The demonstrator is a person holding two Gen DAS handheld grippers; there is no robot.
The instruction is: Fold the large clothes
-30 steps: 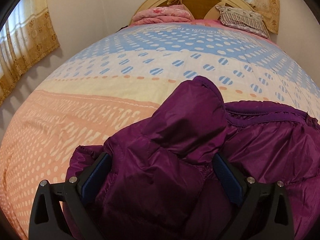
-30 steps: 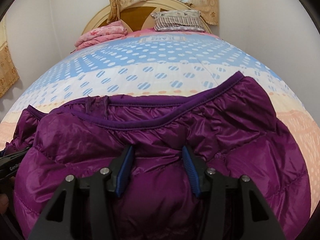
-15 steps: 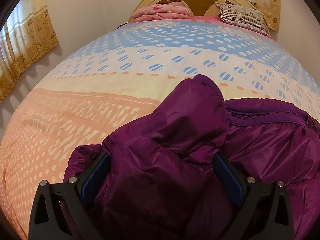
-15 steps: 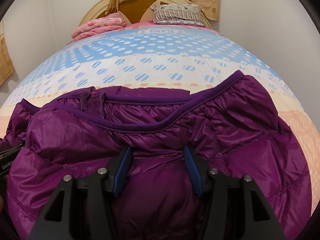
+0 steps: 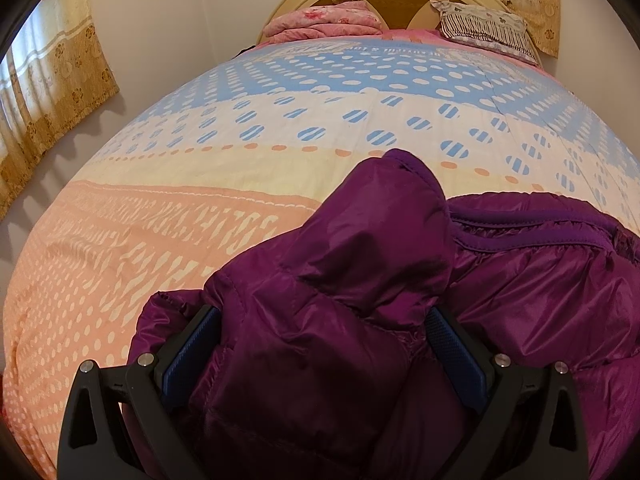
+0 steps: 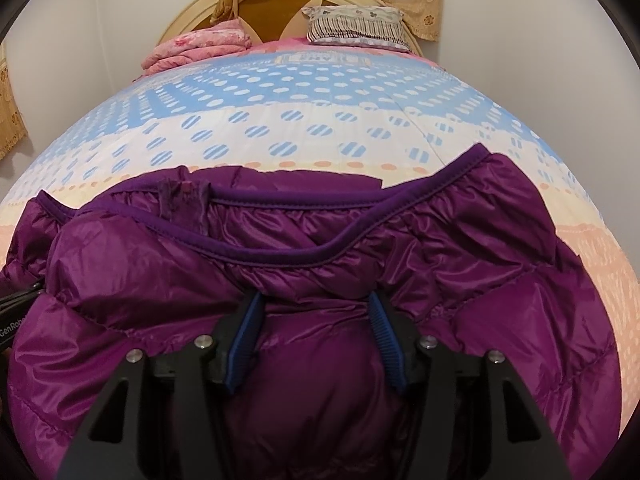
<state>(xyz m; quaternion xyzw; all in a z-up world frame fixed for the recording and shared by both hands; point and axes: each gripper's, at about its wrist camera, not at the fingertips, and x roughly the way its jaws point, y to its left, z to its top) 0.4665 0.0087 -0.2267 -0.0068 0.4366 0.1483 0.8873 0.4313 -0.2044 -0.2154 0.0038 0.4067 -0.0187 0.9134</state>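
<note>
The left gripper has its fingers spread wide around a thick bunch of the purple jacket; the right gripper pinches a narrower fold, fingers half apart. The jacket lies across the bed near its foot edge, collar toward the headboard, with open bedspread beyond.

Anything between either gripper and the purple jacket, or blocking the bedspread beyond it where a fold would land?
Nothing visible. The purple jacket already bulges between the left gripper pads and the right gripper pads. The bedspread beyond it lies bare up to the pink blanket and pillow.
</note>
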